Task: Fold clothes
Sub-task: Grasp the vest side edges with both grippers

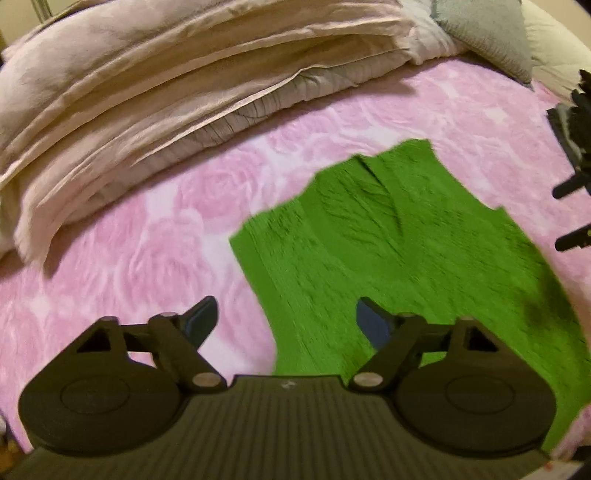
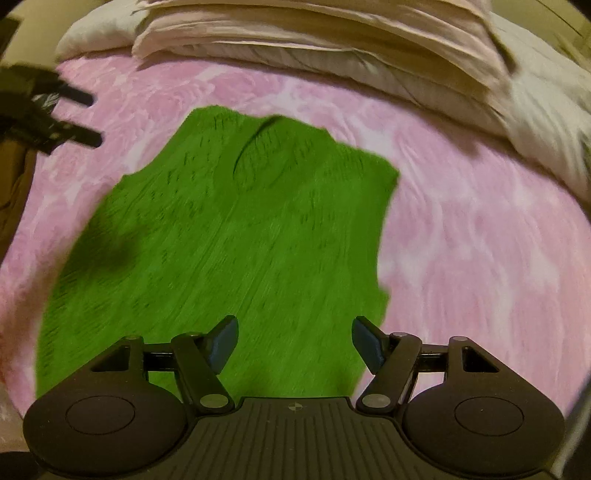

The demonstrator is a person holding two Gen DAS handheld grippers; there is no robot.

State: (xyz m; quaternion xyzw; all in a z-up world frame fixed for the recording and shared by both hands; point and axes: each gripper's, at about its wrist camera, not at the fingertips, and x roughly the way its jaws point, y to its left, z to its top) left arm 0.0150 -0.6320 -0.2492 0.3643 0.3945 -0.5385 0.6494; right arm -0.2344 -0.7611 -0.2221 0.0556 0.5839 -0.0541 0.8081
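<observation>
A bright green knitted garment [image 1: 388, 254] lies flat on the pink rose-patterned bedspread [image 1: 140, 236], its neckline at the far end. In the left wrist view my left gripper [image 1: 286, 321] hovers open over the garment's near left edge, nothing between its fingers. The right gripper [image 1: 570, 210] shows at the right border, fingers apart. In the right wrist view the same garment [image 2: 229, 236] fills the middle, and my right gripper [image 2: 295, 341] stands open above its near right edge. The left gripper [image 2: 79, 116] appears at the far left with its fingers spread.
A folded beige quilt [image 1: 147, 96] is piled along the back of the bed, seen too as the quilt [image 2: 332, 48] in the right wrist view. A grey pillow [image 1: 484, 33] lies at the back right. Bare bedspread [image 2: 480, 240] stretches to the garment's right.
</observation>
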